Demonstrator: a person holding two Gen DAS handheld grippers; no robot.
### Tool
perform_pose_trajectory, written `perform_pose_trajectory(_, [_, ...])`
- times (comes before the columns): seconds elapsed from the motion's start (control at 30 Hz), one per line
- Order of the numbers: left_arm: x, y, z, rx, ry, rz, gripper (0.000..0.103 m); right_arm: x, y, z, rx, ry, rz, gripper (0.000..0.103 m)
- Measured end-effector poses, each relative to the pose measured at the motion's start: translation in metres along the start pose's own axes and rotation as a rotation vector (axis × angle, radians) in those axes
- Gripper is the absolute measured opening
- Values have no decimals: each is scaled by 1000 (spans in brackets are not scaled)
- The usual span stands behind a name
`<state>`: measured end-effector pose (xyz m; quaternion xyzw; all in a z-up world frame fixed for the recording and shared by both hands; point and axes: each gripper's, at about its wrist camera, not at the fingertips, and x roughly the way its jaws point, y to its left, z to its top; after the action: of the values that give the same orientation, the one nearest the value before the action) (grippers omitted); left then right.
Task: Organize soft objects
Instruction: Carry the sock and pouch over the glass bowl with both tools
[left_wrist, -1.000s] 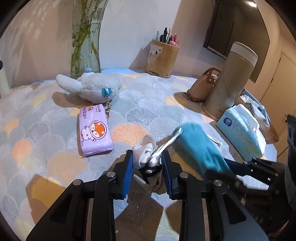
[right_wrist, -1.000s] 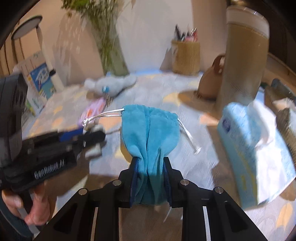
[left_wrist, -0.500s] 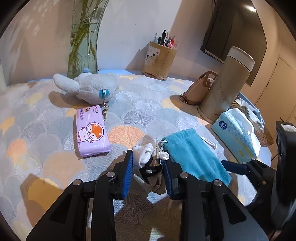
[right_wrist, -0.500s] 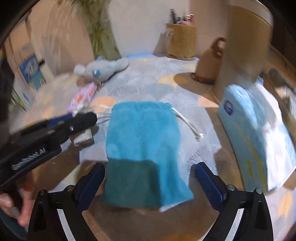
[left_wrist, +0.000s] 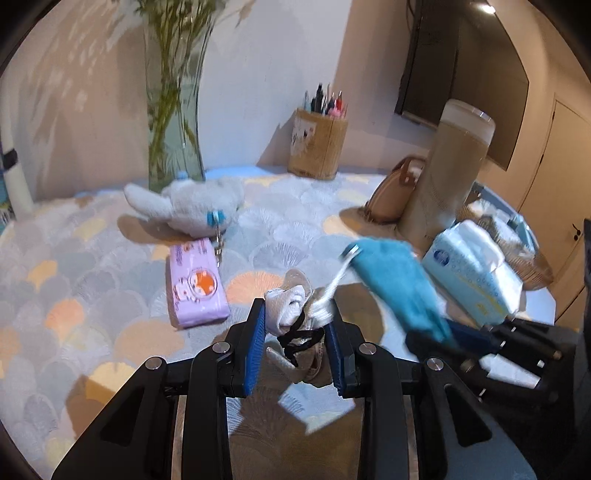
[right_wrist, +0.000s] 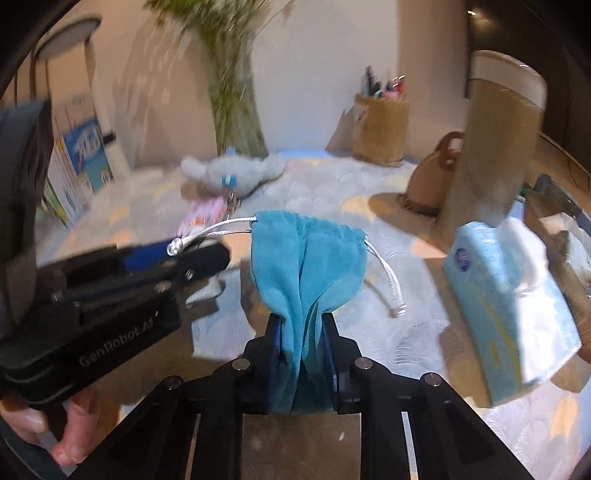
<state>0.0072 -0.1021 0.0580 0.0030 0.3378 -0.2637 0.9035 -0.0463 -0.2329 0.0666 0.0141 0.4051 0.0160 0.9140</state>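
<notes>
My left gripper (left_wrist: 295, 317) is shut on a rolled white sock bundle (left_wrist: 290, 310) with a black band, held just above the patterned tablecloth (left_wrist: 92, 295). To its right, my right gripper (right_wrist: 301, 325) is shut on the bottom of a teal drawstring pouch (right_wrist: 306, 266), which stands up bunched between the pads. The pouch (left_wrist: 395, 280) hangs off the right gripper (left_wrist: 443, 336) in the left wrist view. Its white cord (right_wrist: 207, 234) reaches left over the left gripper (right_wrist: 218, 258), and the cord's end (left_wrist: 334, 284) lies against the sock bundle.
On the cloth lie a grey plush toy (left_wrist: 192, 206) and a purple tissue pack (left_wrist: 195, 284) to the left. A blue tissue pack (left_wrist: 476, 273), a tall beige flask (left_wrist: 450, 173) and a brown purse (left_wrist: 391, 195) stand right. A pen holder (left_wrist: 317, 147) and a glass vase (left_wrist: 173, 110) are at the back.
The right gripper opened and the pouch lay flat on the cloth; now it has shut on the pouch again and lifted it. The left gripper rose a little with the sock bundle.
</notes>
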Motion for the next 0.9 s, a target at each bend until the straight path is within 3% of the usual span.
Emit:
perform_pose_trajectory(0.17, [-31,-21,31,29,-87,-7,27,-45,-15,25,1,-130,-29,20])
perform_pose_trajectory(0.33, [-67,-72,84,152,-234,52,27,-100,-34,56,-23,-290,-57,20])
perform_pose_trajectory(0.5, [-73,-131,135,222,-283,-59,27,-138,-81,78,55,-385,-106,20])
perform_pose_trajectory(0.63, [-56,-181,154,283,-286,-116,27,-151,-138,81,183,-394,-136,20])
perform_pose_trajectory(0.9, [17,-279,146,391,-150,-227,27,-163,-274,55,495,-350,-223,20])
